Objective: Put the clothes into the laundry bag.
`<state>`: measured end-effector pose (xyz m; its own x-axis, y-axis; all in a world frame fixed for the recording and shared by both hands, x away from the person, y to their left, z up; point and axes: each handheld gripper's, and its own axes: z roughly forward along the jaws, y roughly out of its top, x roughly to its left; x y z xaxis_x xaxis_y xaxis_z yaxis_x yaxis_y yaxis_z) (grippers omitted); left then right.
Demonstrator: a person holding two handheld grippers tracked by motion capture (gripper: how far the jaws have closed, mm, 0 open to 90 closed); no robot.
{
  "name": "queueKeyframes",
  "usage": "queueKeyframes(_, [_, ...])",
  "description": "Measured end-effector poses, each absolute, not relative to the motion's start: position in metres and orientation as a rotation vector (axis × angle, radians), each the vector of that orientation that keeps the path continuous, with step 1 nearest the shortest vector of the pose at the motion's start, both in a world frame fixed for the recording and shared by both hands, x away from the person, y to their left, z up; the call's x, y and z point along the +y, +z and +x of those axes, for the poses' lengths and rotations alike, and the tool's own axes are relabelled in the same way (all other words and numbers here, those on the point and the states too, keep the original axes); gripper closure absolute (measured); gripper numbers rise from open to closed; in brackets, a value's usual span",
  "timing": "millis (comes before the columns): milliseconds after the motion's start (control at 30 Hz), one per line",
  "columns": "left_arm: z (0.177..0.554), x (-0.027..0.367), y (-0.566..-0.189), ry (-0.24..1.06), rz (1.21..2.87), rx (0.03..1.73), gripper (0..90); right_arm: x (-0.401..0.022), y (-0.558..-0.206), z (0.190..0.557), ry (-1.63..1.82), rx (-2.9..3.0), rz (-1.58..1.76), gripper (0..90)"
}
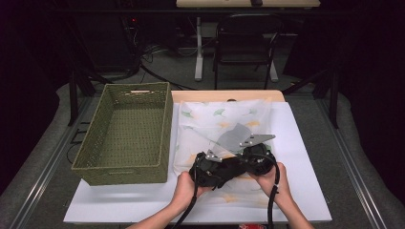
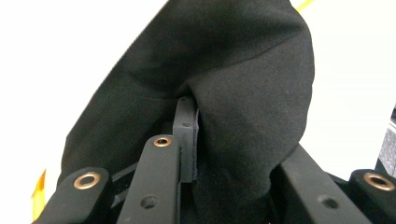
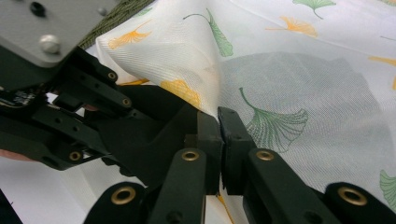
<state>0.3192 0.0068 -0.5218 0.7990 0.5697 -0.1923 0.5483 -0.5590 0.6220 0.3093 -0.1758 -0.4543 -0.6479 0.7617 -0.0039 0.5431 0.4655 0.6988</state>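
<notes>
Nearest in, the left gripper (image 1: 206, 168) has its fingers (image 2: 186, 135) pinched narrow on a fold of black cloth (image 2: 219, 93), which bunches thick around and above them and drapes down both sides. Just beside it, the right gripper (image 3: 219, 122) has its fingers (image 3: 208, 133) closed tight on the edge of a sheer white bag (image 3: 299, 84) printed with green and orange ginkgo leaves, holding that edge lifted off the desk (image 1: 305, 143). From above, both hands sit close together at the near end of the bag, and the cloth (image 1: 228, 168) lies bundled between and under the two sets of fingers, right at the mouth. My read: the cloth is being fed into the bag, and it's only partway. A grey shadow (image 1: 232, 136) shows through the mesh just beyond the fingers, perhaps part of the cloth already inside, though I can't tell for sure. Most of the dark bundle looks to be at the opening, so pushing the rest in and closing up are left. Past the fingers the bag spreads flat and pale, wrinkled. Off to the left and farther out sits a green woven basket (image 1: 162, 124), nothing in it.
</notes>
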Motion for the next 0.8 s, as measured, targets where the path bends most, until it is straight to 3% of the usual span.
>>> queueKeyframes(467, [0.329,-0.002,-0.529,0.069,2.263,0.807,72.8,-0.176,-0.454,0.309,0.981,2.403,1.109,88.4])
queueKeyframes(667, [0.327,0.002,-0.531,0.050,2.290,0.795,62.5,-0.178,-0.456,0.310,0.985,2.407,1.123,88.3])
queueKeyframes(800, [0.323,0.007,-0.528,0.045,2.318,0.773,47.2,-0.179,-0.456,0.311,0.982,2.409,1.124,88.3])
